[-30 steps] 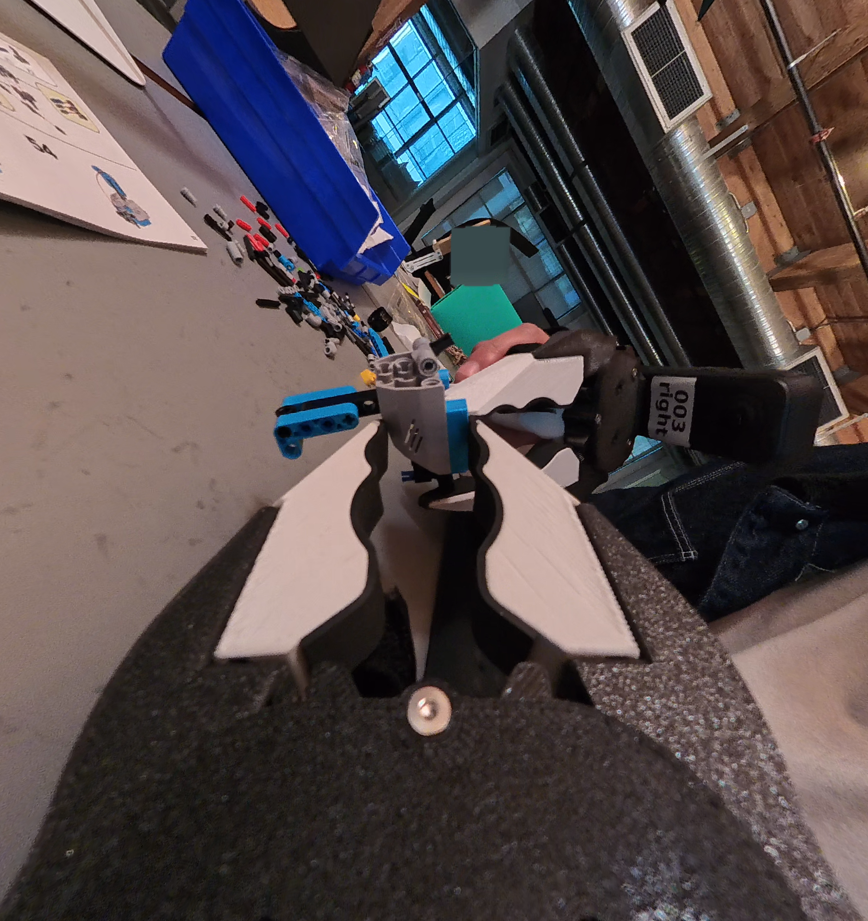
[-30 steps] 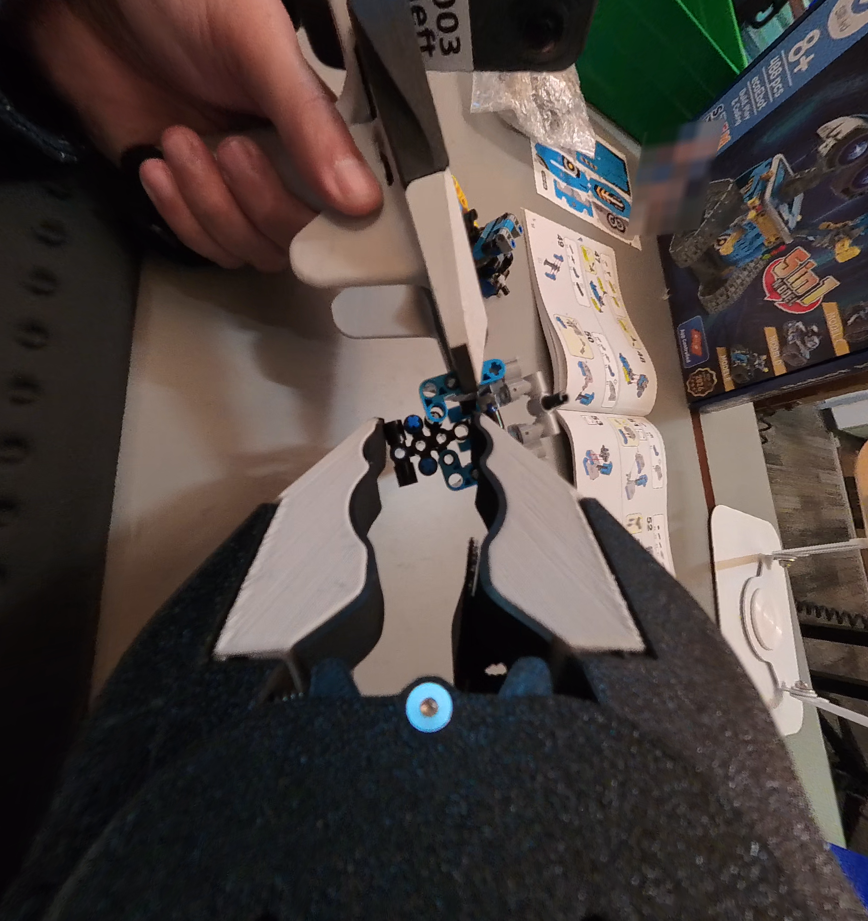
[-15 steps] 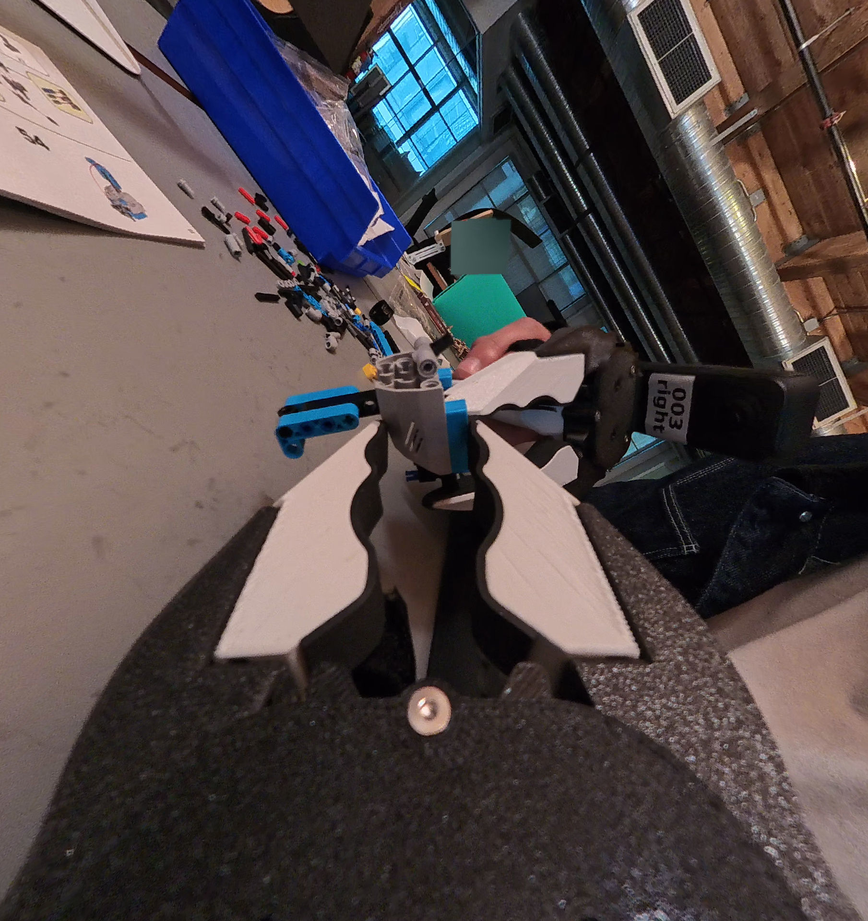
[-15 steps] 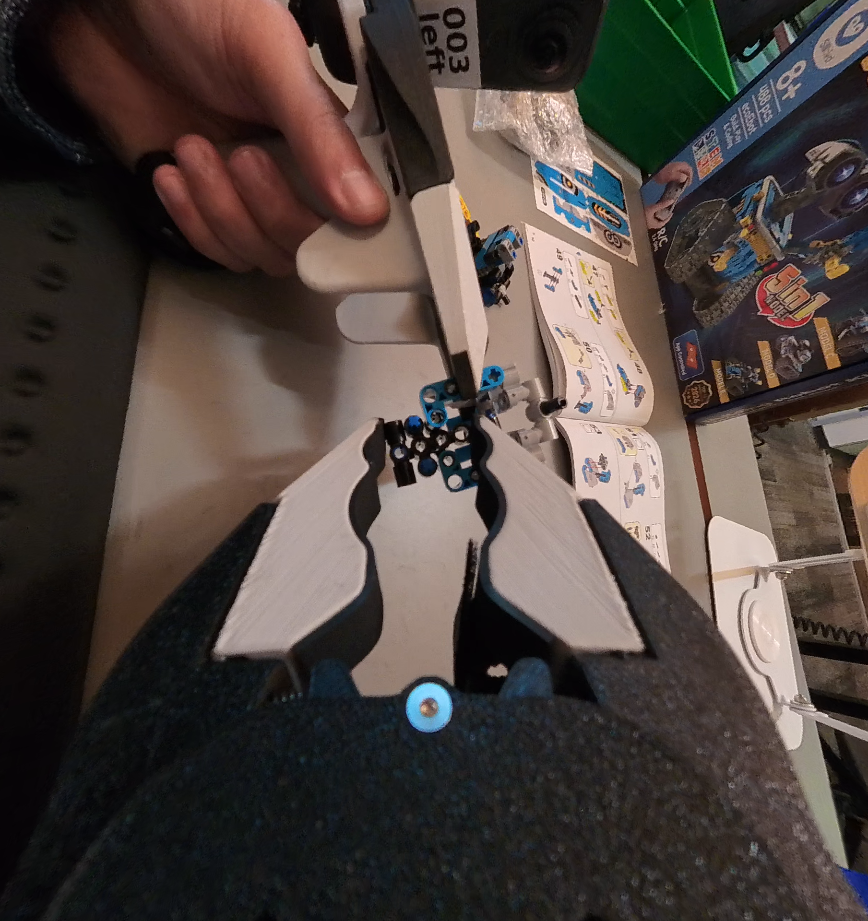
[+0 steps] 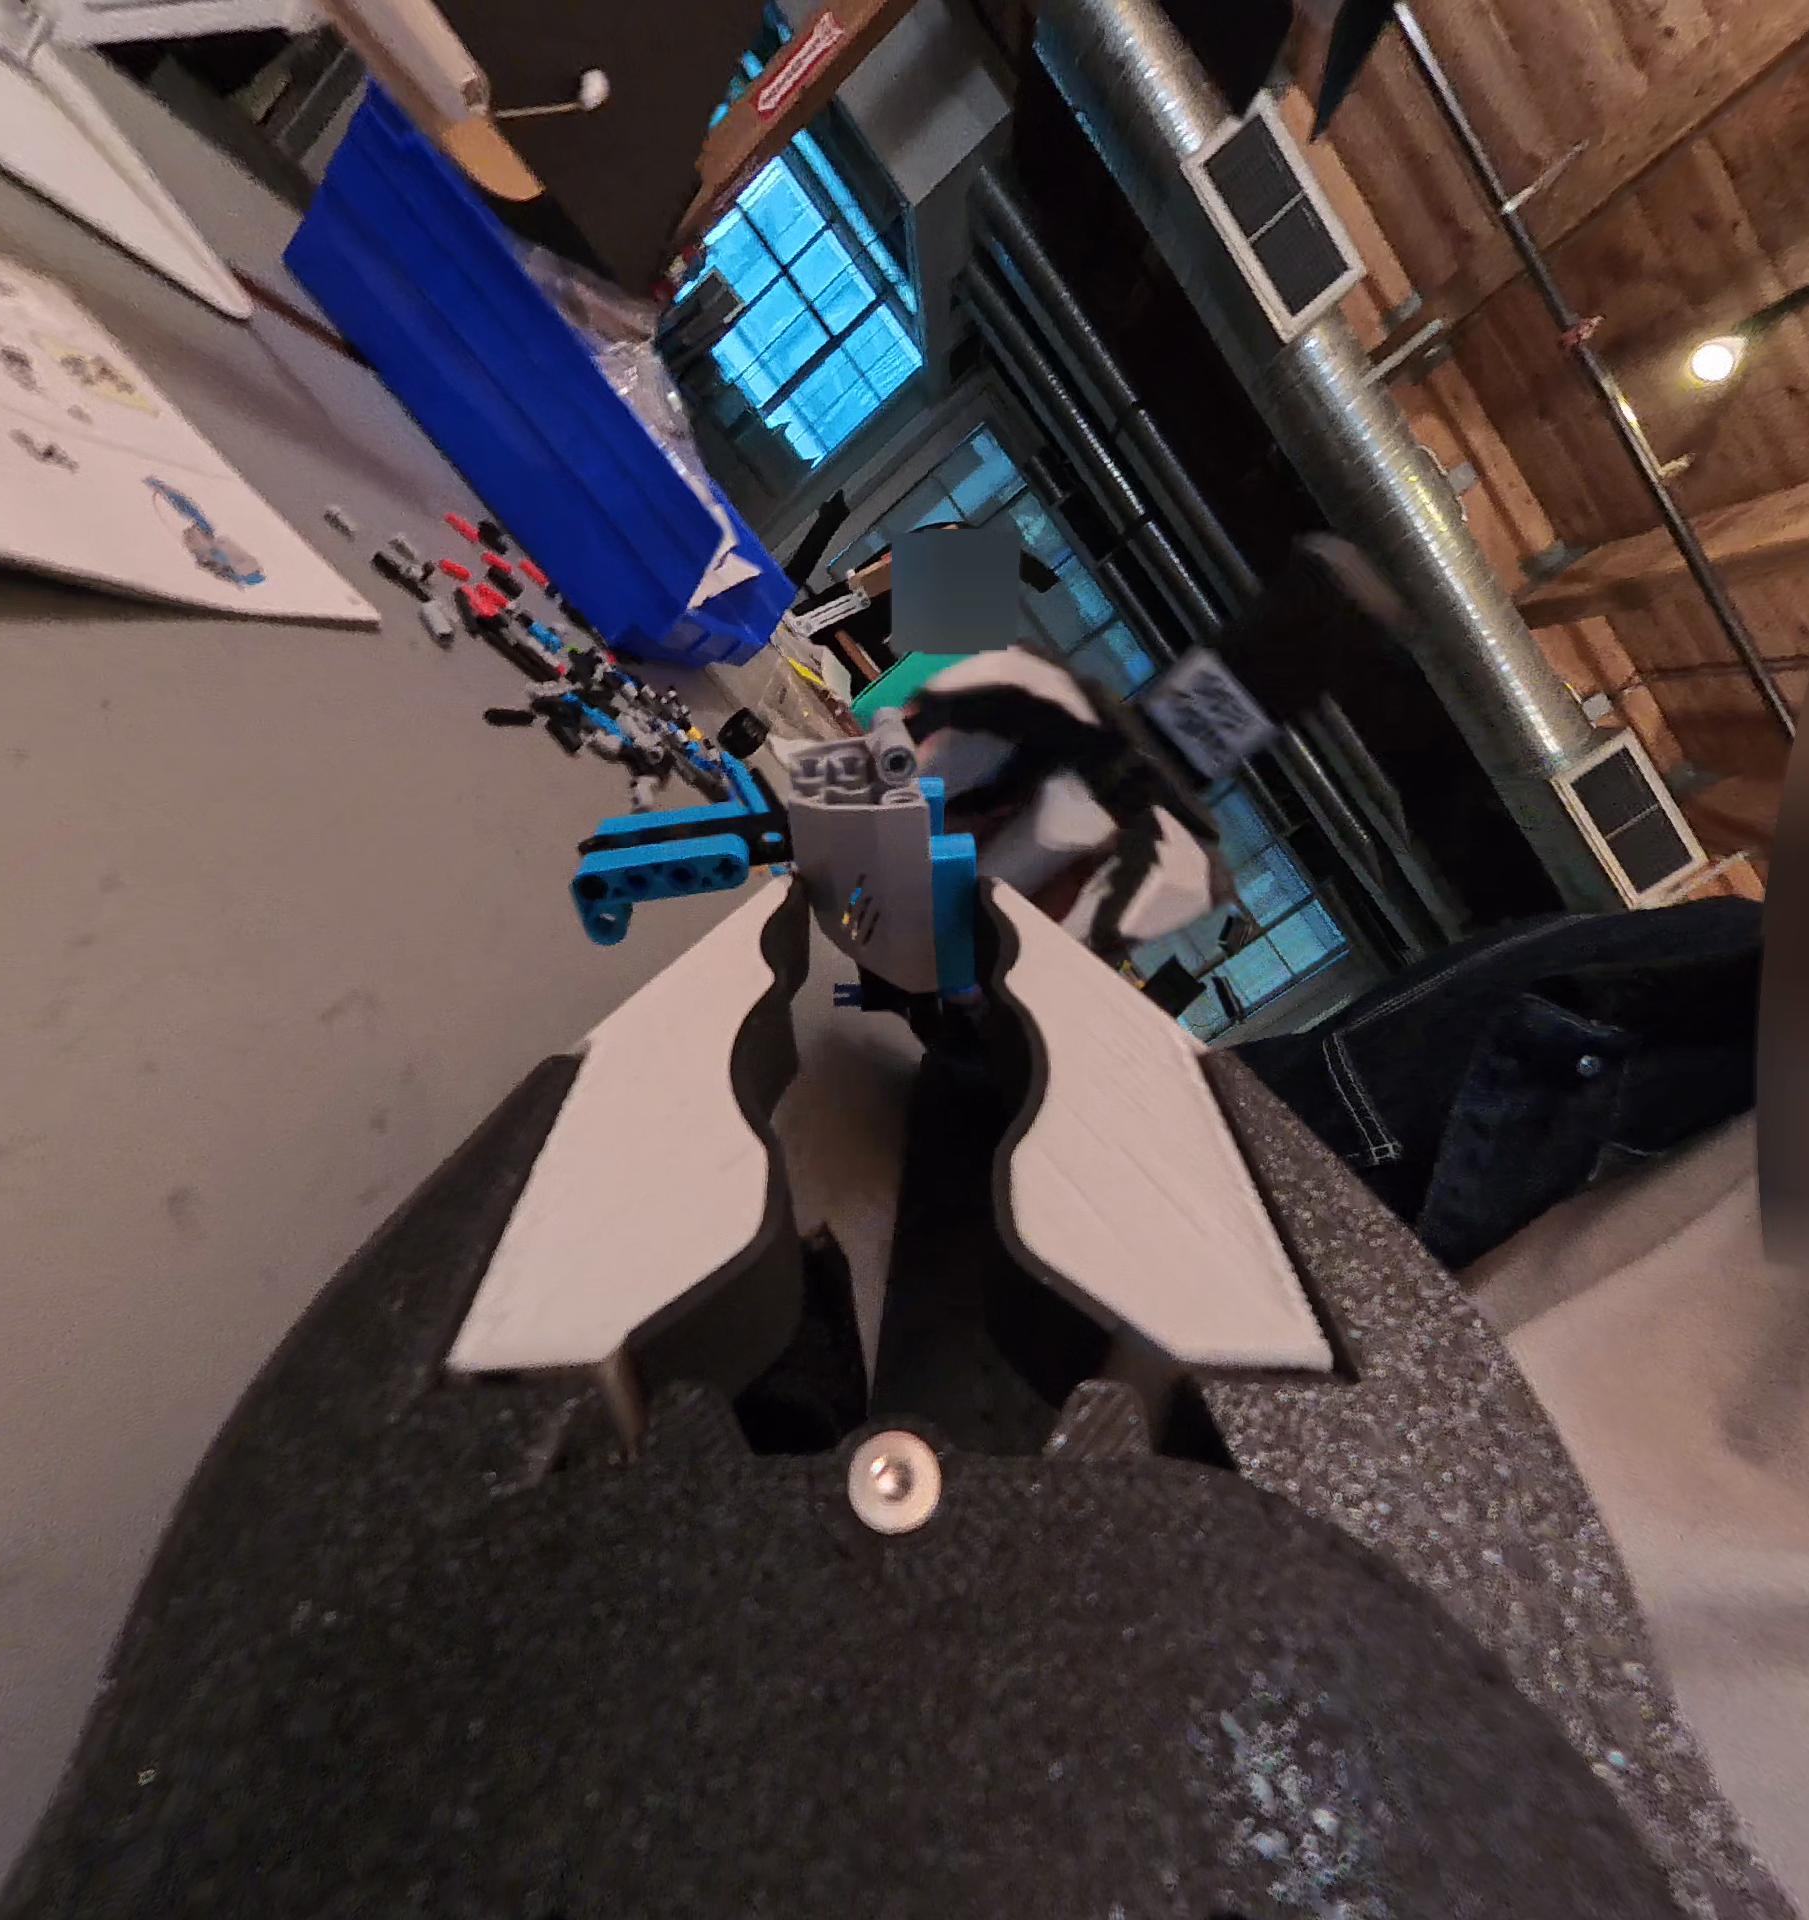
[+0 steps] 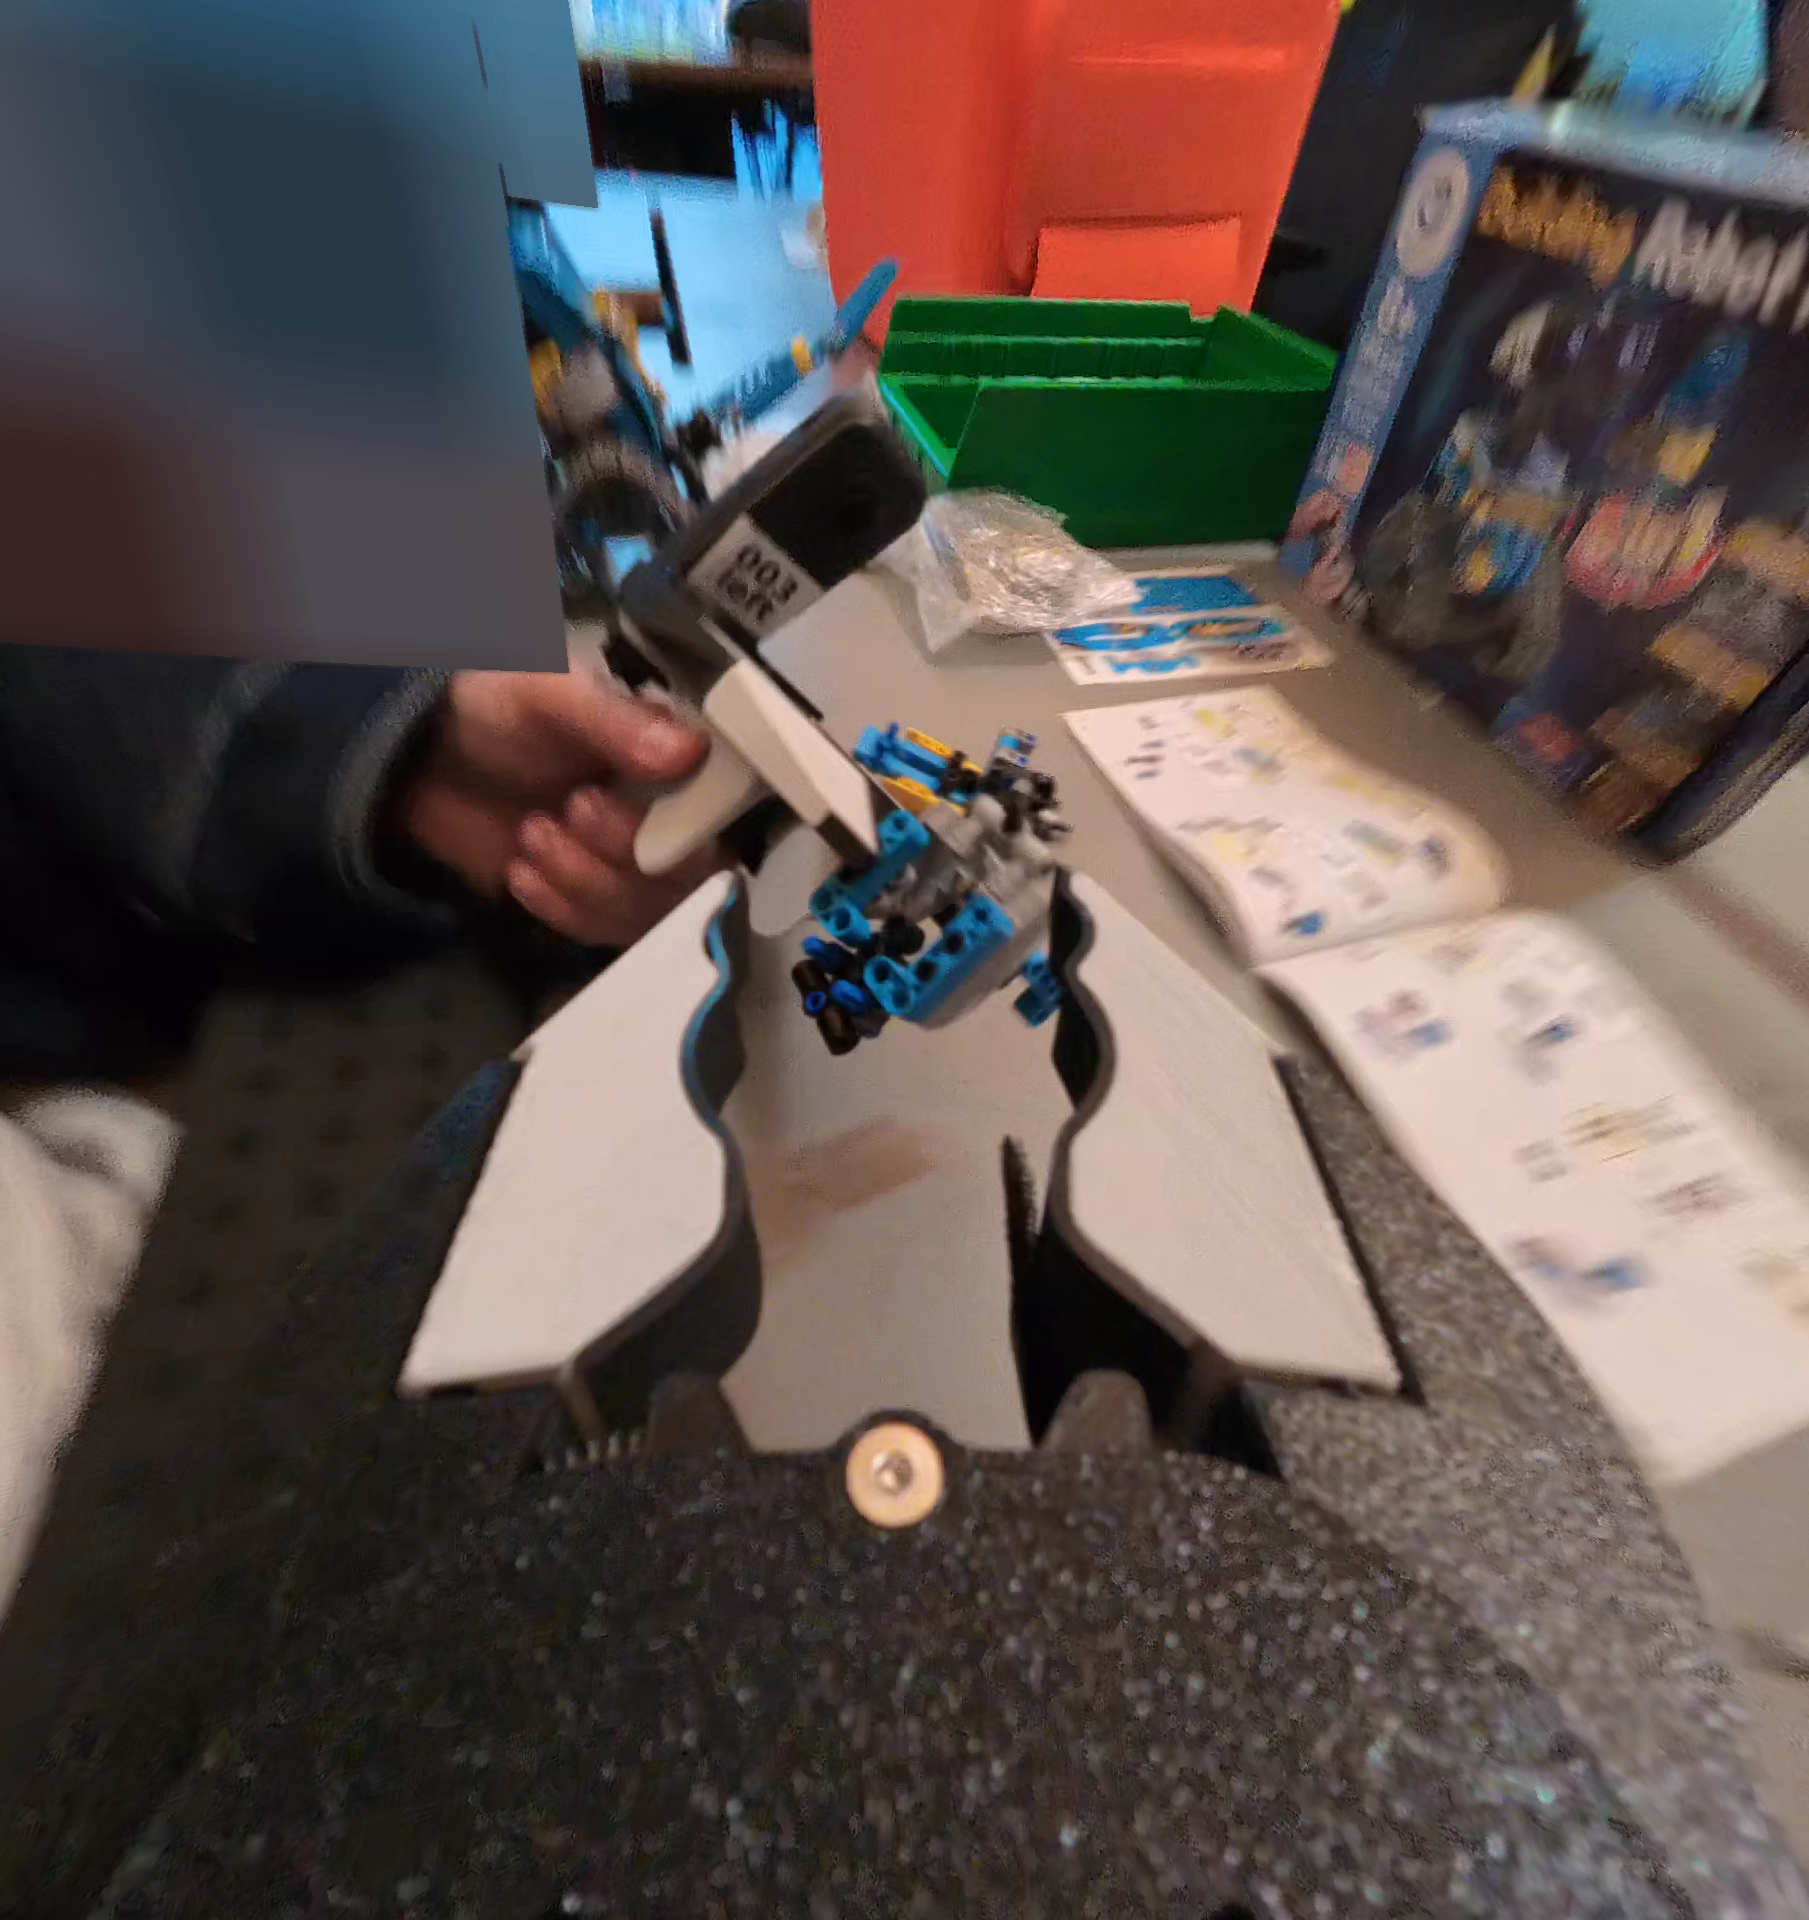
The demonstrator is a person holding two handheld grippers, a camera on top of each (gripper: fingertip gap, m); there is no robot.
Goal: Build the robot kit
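Note:
My left gripper is shut on a small grey and blue brick assembly and holds it above the grey table. A blue beam sticks out to the left of the assembly. In the right wrist view the assembly hangs from the left gripper, which a hand holds. My right gripper is open, its jaws wide apart on either side of the assembly. It shows blurred in the left wrist view, just beyond the assembly.
A blue bin and several loose small pieces lie on the far part of the table. An open instruction booklet, a sticker sheet, a plastic bag, a green bin and a toy box sit to the right. My two grippers' fingertips are within a few centimetres of each other.
My right gripper has opened and let go of the assembly's blue beam, then drawn back and tilted away. My left gripper still holds the assembly and has tilted a little.

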